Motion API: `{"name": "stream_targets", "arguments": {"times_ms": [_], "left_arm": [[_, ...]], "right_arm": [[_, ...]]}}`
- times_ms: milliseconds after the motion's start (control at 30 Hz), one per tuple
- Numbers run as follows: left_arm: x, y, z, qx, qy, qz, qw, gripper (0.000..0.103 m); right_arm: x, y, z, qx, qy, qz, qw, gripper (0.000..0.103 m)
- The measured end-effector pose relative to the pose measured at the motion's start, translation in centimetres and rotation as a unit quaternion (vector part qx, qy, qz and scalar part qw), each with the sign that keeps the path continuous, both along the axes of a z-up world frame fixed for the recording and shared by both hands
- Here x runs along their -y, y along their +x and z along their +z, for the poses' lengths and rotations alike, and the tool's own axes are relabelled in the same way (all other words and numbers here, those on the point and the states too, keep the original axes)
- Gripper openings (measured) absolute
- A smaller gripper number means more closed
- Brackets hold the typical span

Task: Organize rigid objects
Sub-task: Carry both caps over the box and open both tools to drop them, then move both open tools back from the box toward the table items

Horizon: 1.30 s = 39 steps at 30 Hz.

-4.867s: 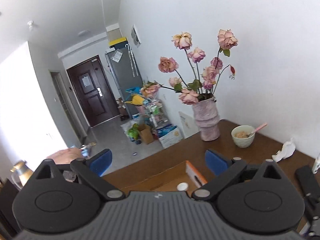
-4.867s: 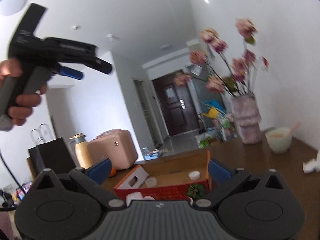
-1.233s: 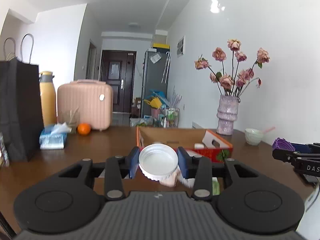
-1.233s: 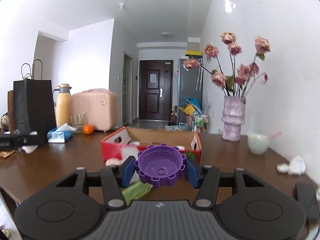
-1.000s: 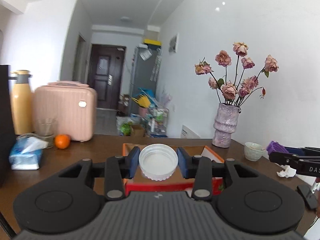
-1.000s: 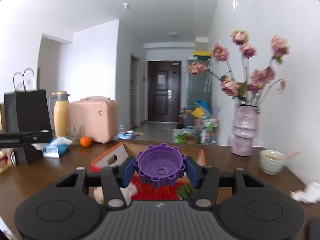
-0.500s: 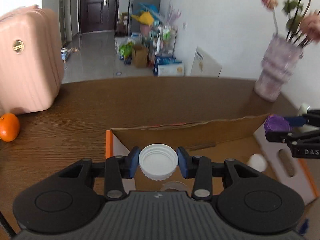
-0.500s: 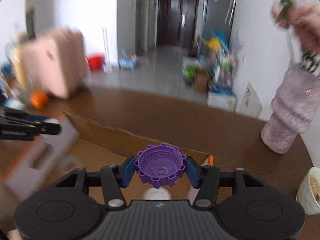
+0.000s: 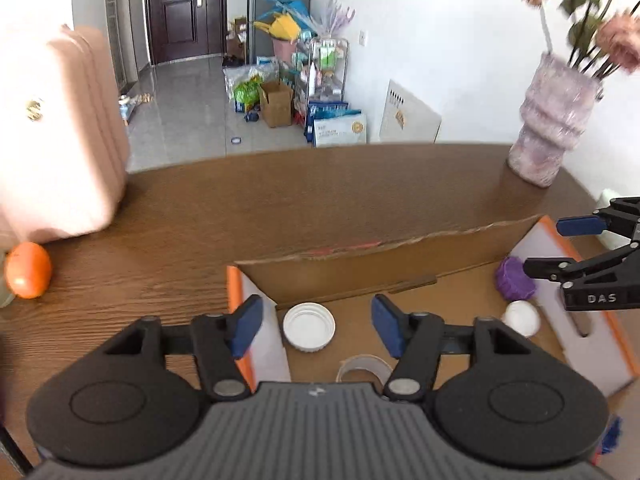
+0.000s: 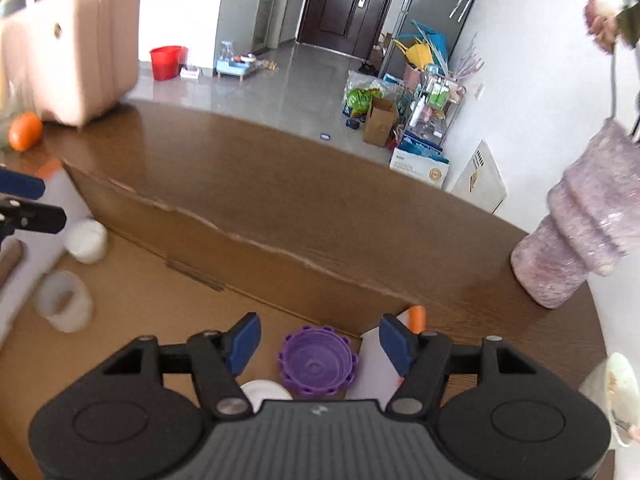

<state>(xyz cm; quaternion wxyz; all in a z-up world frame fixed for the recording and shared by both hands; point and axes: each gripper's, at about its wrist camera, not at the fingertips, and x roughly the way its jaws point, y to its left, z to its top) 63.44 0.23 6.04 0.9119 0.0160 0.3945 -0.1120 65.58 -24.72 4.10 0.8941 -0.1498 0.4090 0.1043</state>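
Hovering over cardboard box (image 9: 360,264): left gripper (image 9: 316,324) fingers spread, white cap (image 9: 309,326) lying below; right gripper (image 10: 320,340) likewise spread, purple cap (image 10: 318,360) on box floor.

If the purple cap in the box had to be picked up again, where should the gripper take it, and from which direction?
Grip the purple cap across its ribbed outer rim, coming from straight above. It lies flat on the cardboard box floor, open side up, close to the corner, so a side approach would likely meet the walls. The right gripper, jaws open, already straddles it.
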Motion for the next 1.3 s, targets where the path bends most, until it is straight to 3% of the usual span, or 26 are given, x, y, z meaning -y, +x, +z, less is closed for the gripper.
{"name": "stream_targets", "arguments": {"times_ms": [100, 333, 433, 567, 733, 867, 1067, 1167, 1300], "left_arm": [[-1.0, -3.0, 3.3, 0.01, -0.004, 0.004, 0.9999, 0.079], [-2.7, -12.4, 9.3, 0.064, -0.014, 0.031, 0.9974, 0.099], [-2.7, -17.2, 10.6, 0.105, -0.002, 0.035, 0.9939, 0.101], [-2.6, -24.0, 10.3, 0.176, 0.006, 0.05, 0.983, 0.103], [-2.6, -32.3, 7.6, 0.239, -0.021, 0.076, 0.9678, 0.103], [-3.1, -38.9, 4.6, 0.26, -0.05, 0.095, 0.9596, 0.103], [-2.9, -48.4, 0.5, 0.301, -0.039, 0.117, 0.9456, 0.103], [-2.8, -51.7, -1.8, 0.291, -0.025, 0.113, 0.9498, 0.103], [-3.5, -54.0, -4.3, 0.255, -0.03, 0.073, 0.9637, 0.103]], "right_arm": [[0.7, -2.5, 3.6, 0.008, 0.018, 0.005, 1.0, 0.077], [2.3, -11.2, 10.5, 0.038, 0.061, 0.006, 0.997, 0.081], [2.4, -15.6, 12.2, 0.065, 0.068, 0.012, 0.995, 0.083], [2.3, -22.1, 12.9, 0.125, 0.083, 0.025, 0.988, 0.089], [3.0, -30.0, 11.3, 0.218, 0.127, 0.026, 0.967, 0.094], [3.7, -36.3, 9.0, 0.277, 0.158, 0.005, 0.948, 0.095], [3.4, -46.1, 4.9, 0.332, 0.165, -0.001, 0.929, 0.103], [3.0, -50.5, 2.2, 0.333, 0.169, 0.007, 0.928, 0.103], [2.4, -54.6, -2.3, 0.295, 0.16, 0.007, 0.942, 0.103]]}}
